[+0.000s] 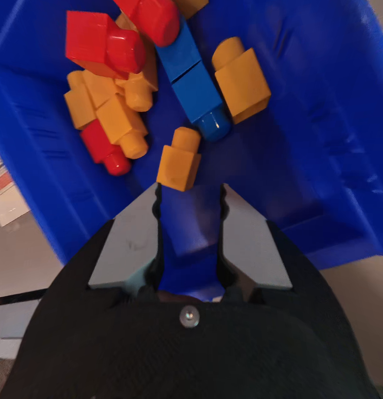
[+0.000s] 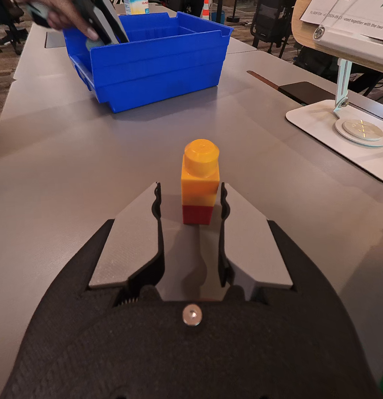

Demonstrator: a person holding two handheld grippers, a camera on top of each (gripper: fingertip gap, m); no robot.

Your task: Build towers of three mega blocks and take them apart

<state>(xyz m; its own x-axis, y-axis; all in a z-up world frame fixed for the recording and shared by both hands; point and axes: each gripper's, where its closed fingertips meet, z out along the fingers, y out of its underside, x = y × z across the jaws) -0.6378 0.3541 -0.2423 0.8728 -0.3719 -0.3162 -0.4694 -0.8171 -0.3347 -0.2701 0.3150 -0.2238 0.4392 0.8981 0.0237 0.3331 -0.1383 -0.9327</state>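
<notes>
In the left wrist view my left gripper is open and empty over the blue bin. An orange block lies just beyond its fingertips, close to the left one, with no pad pressing on it. Red blocks, more orange blocks and a blue stack of blocks lie in the bin. In the right wrist view my right gripper is open around an upright tower, yellow over a red base, on the grey table. There is a gap at the left pad. The left gripper also shows there, reaching into the bin.
A white stand with a round base is at the right of the table, with a black pad behind it. A hand holds the left gripper. A paper sheet lies left of the bin. Tip to tip, the grippers are about 40 centimetres apart. My left tips are about 40 centimetres from the round base, my right tips only 30 centimetres.
</notes>
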